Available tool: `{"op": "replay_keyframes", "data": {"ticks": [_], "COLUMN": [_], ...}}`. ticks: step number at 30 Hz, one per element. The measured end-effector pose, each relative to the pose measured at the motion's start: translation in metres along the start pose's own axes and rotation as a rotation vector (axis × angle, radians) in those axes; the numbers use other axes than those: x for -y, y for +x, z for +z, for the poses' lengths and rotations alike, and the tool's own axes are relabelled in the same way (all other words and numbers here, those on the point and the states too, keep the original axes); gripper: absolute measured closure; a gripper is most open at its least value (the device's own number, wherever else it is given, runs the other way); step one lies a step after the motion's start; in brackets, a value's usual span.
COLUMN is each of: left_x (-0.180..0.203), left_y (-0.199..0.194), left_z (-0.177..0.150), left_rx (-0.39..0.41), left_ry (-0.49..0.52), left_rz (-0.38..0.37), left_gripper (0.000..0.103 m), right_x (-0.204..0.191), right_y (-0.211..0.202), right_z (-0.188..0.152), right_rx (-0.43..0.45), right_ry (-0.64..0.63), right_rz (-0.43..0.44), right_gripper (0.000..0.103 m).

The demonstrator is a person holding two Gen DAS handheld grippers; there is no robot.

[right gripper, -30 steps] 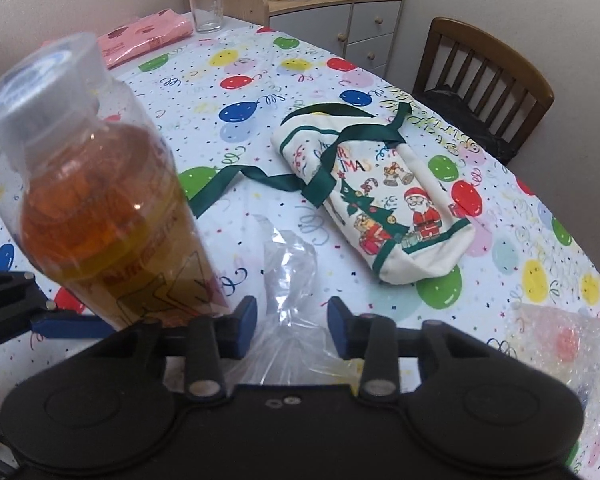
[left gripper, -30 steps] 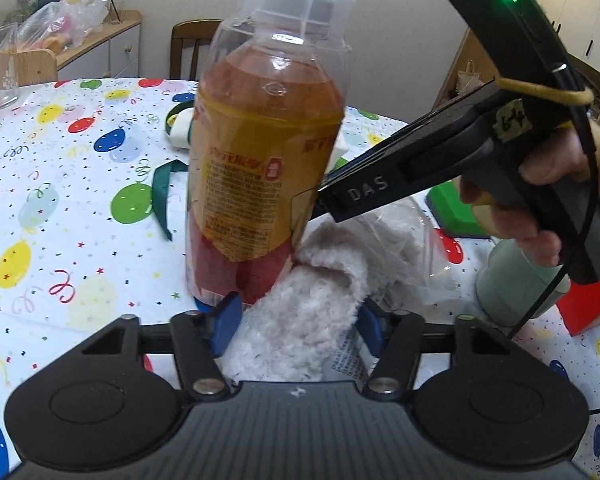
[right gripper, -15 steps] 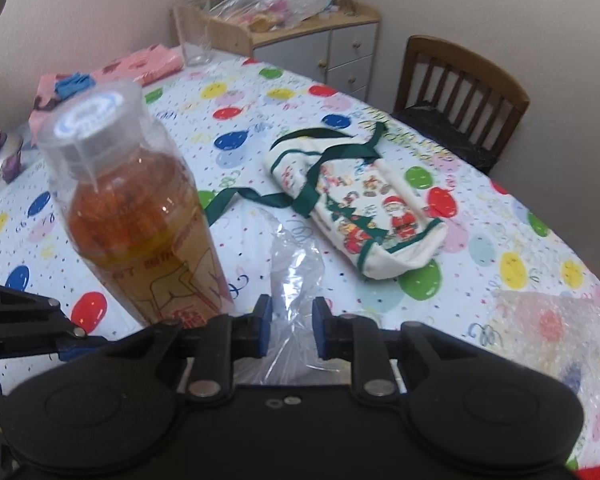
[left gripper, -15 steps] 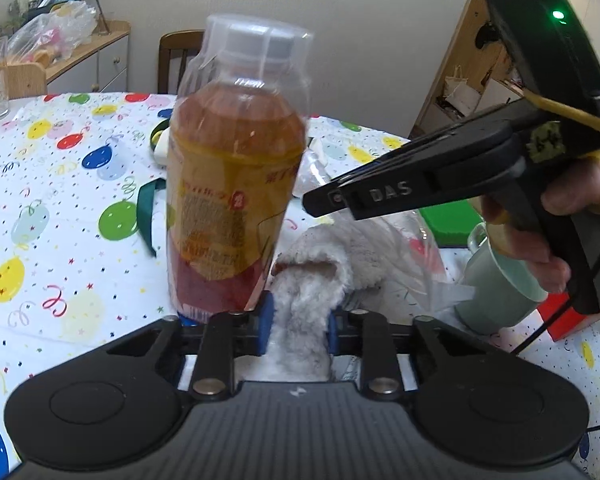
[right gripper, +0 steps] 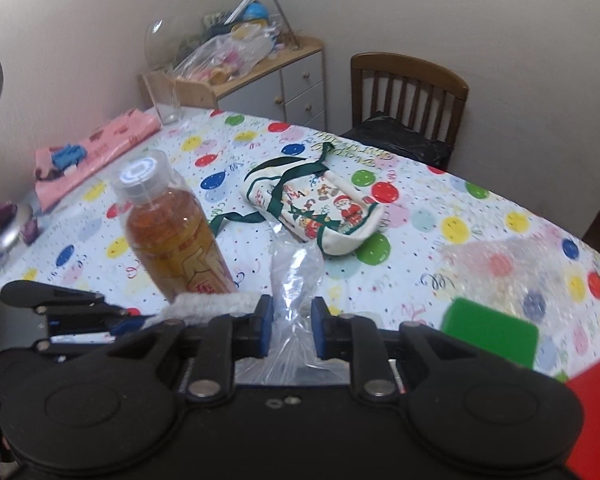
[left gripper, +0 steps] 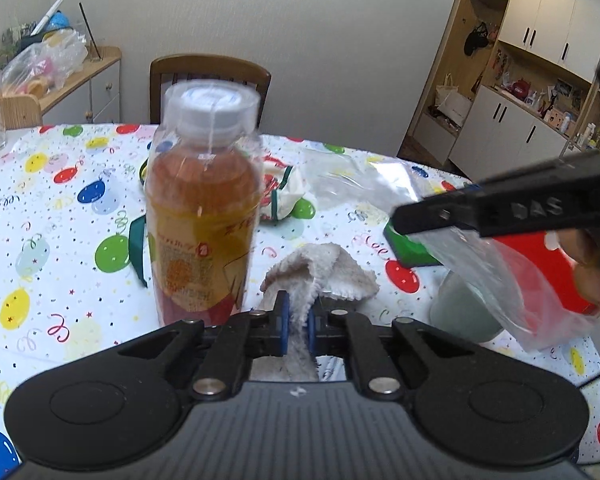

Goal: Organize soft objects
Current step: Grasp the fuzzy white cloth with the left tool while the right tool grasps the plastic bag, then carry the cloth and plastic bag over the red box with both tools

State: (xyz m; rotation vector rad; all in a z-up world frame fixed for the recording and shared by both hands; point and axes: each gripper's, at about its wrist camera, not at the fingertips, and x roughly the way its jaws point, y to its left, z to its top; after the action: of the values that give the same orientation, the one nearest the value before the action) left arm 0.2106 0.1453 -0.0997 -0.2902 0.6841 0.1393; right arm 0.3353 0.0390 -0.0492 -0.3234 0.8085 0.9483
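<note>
Fleecy cloth (left gripper: 320,268) pinched in left hand-held gripper (left gripper: 296,326) (lifted).

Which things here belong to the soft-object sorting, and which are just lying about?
In play:
fluffy cloth, pinched in the left tongs
clear plastic bag, held by the right tongs

Lying about:
tea bottle
Christmas pouch
green cup
green block
drinking glass
pink cloth

Fuzzy cloth towel (left gripper: 324,268) — glossy plastic bag (right gripper: 294,280)
</note>
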Motion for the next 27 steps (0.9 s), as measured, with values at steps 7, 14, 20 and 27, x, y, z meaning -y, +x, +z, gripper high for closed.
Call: {"op": "replay_keyframes", "data": {"ticks": [7, 14, 20, 27], "left_x": [0.020, 0.052, 0.088, 0.145], "left_y": [-0.020, -0.052, -0.079, -0.097], "left_z": [0.011, 0.031, 0.050, 0.070], "left_rx": [0.041, 0.099, 0.162, 0.216], "left_ry": [-0.001, -0.009, 0.024, 0.065], "left_rz": [-0.004, -0.024, -0.049, -0.096], "left_gripper": [0.095, 0.095, 0.095, 0.095], "right_x": [0.011, 0.025, 0.046, 0.081], "right_y": [-0.048, -0.098, -0.142, -0.187], "right_z": [-0.016, -0.034, -0.052, -0.077], "right_rx": [0.052, 0.118, 0.168, 0.213], "right_ry": [0.072, 0.161, 0.213, 0.251], "right_rz": [-0.003, -0.003, -0.020, -0.055], "right_gripper": [0.084, 0.084, 0.084, 0.084]}}
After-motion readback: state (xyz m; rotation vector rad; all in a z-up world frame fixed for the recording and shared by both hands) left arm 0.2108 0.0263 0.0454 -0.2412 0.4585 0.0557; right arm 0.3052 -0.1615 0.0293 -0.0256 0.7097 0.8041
